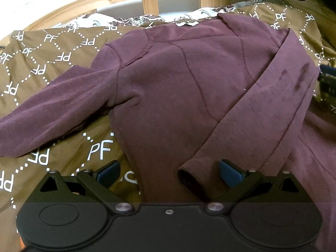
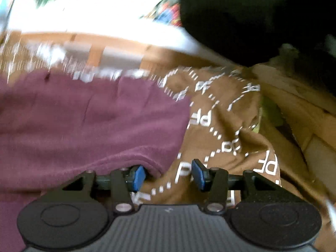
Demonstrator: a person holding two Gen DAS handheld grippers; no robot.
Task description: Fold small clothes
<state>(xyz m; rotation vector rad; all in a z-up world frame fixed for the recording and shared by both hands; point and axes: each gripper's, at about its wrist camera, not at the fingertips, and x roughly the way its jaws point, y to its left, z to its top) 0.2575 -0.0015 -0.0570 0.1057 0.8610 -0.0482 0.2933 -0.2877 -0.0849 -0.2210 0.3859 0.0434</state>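
A maroon long-sleeved top (image 1: 172, 88) lies on a brown bedspread (image 1: 42, 58) printed with white "PF" letters. One sleeve is folded diagonally across the body, its cuff (image 1: 190, 177) lying between my left gripper's (image 1: 169, 173) blue pads. The other sleeve (image 1: 46, 115) stretches out to the left. My left gripper is open, just above the garment's lower edge. In the blurred right wrist view the top (image 2: 88, 121) fills the left side. My right gripper (image 2: 168, 175) is open at the garment's right edge, over the bedspread (image 2: 231, 126); its left pad (image 2: 138, 176) touches the fabric's fold.
A wooden slatted bed frame (image 1: 150, 4) runs along the far side with a patterned pillow (image 1: 94, 21) against it. A dark blue object (image 1: 327, 79) sits at the right edge. A black shape (image 2: 241, 16) hangs at the upper right, with tan bedding (image 2: 304, 113) beside it.
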